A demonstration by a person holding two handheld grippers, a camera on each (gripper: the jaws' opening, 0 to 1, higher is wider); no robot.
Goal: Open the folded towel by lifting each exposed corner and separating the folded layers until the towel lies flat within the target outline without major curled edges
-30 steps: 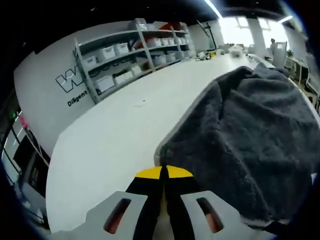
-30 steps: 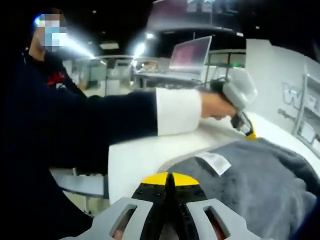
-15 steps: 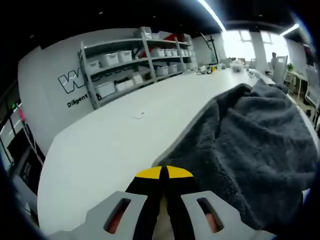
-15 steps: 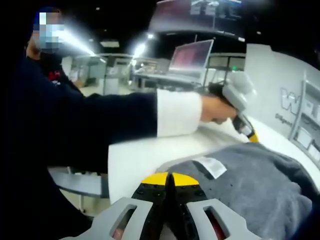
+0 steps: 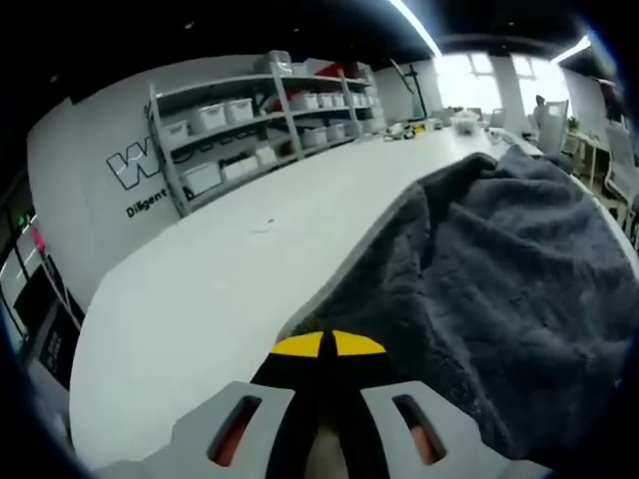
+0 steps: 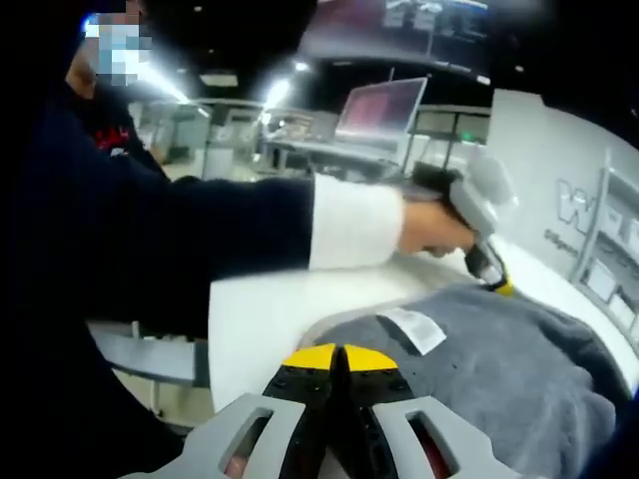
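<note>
A dark grey towel (image 5: pixel 499 279) lies rumpled on the white table (image 5: pixel 220 279), raised in folds toward the far end. My left gripper (image 5: pixel 328 344) is shut on its near corner, yellow tips together. In the right gripper view the towel (image 6: pixel 499 369) shows a white care label (image 6: pixel 412 329) on top. My right gripper (image 6: pixel 341 355) is shut on the towel's edge. The left gripper (image 6: pixel 487 267), held in a hand, pinches the far corner.
Grey shelves with white bins (image 5: pixel 250 125) stand against the wall with lettering (image 5: pixel 135 170) past the table. A small scrap (image 5: pixel 263 226) lies on the table. The person's dark sleeve with white cuff (image 6: pixel 354 220) crosses the right gripper view; a laptop (image 6: pixel 379 110) sits behind.
The left gripper has drawn its corner slightly, so the towel edge runs straighter along the table. In the right gripper view the hand has shifted a little; both grippers stay shut.
</note>
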